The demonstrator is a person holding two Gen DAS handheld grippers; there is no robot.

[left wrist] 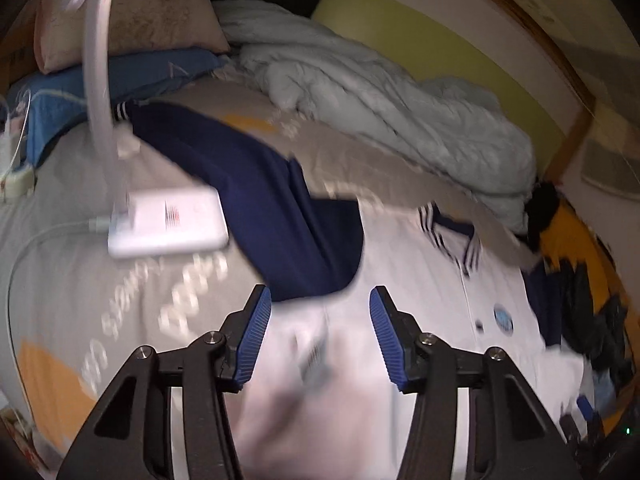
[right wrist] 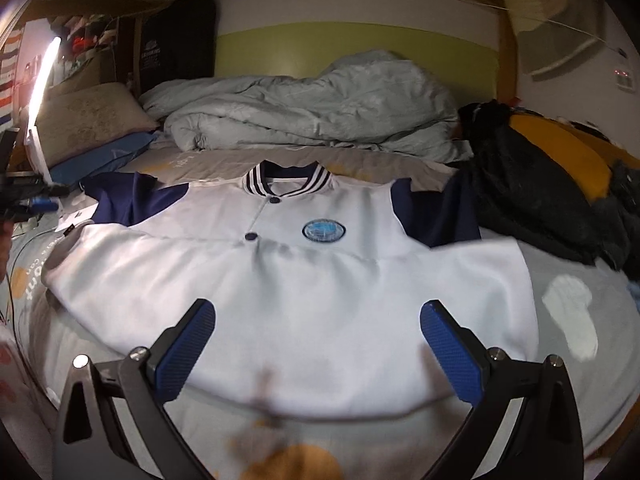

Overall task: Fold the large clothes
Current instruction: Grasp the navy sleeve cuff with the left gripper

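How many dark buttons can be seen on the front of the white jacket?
2. One button sits just below the striped collar of the jacket; the other button is lower on the front, left of the round badge. More may be hidden lower down.

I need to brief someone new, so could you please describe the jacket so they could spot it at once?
Find the bed with the crumpled pale quilt against the wall. In front of the quilt, the jacket lies spread flat, front up. Unlike the dark clothes pile beside it, it is white with navy sleeves, a striped collar and a round blue badge.
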